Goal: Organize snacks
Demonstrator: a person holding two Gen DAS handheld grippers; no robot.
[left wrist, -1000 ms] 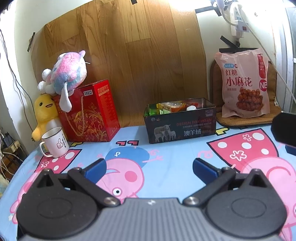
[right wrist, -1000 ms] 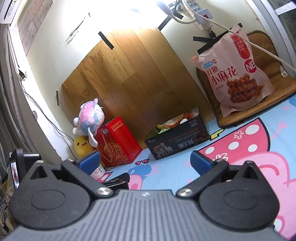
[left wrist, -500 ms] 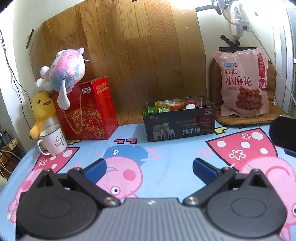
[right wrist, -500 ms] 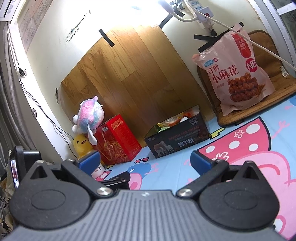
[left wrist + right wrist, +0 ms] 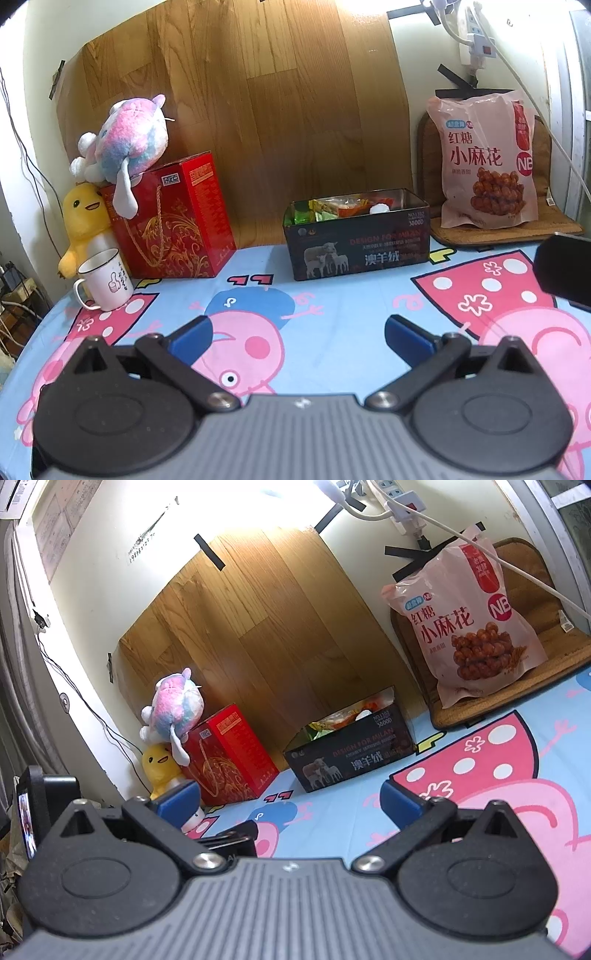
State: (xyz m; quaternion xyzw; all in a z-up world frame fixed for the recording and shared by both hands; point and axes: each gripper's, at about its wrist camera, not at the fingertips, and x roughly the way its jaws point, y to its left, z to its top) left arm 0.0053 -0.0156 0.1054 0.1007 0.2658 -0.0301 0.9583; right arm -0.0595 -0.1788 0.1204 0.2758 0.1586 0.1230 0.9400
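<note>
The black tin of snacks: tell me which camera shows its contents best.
The left wrist view. It faces the black tin nearly square on and looks down past the rim, so the wrapped snacks inside show clearly. The right wrist view sees the tin from lower and at an angle; only a sliver of wrappers shows above its edge.

A wood-grain panel (image 5: 236, 110) is taped to the cream wall (image 5: 110, 590), lit brightly from above, beside a power strip (image 5: 476, 40)
</note>
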